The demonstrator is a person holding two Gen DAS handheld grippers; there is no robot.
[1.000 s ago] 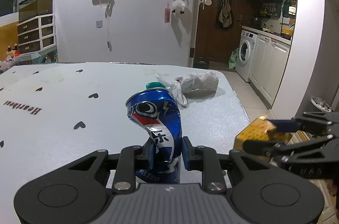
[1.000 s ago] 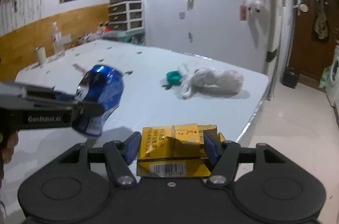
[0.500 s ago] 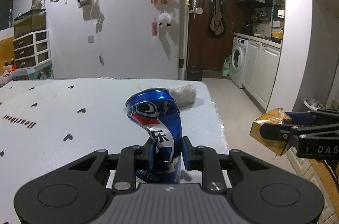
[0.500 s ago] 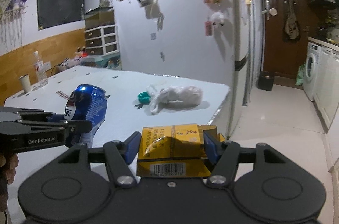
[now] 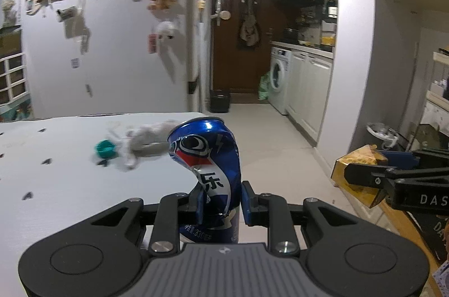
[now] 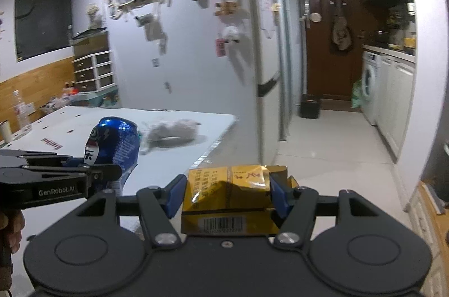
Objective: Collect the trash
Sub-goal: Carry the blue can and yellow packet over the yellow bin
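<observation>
My left gripper (image 5: 219,203) is shut on a dented blue soda can (image 5: 206,156) and holds it upright above the white table's (image 5: 56,184) near right corner. The can also shows in the right wrist view (image 6: 115,145). My right gripper (image 6: 226,194) is shut on a crumpled yellow carton (image 6: 228,190) and holds it off the table's edge, over the floor. The carton also shows at the right in the left wrist view (image 5: 356,165). A crumpled white plastic bag (image 5: 148,139) and a green cap (image 5: 105,148) lie on the table beyond the can.
A white wall or fridge side (image 6: 196,58) with pinned decorations stands behind the table. A tiled hallway (image 6: 322,142) leads to a dark door, a black bin (image 6: 310,106) and a washing machine (image 6: 369,86). A drawer unit (image 6: 92,69) stands far left.
Both grippers have drawn back and turned right with their loads. The bag and cap now lie farther off, and more of the hallway floor shows.
</observation>
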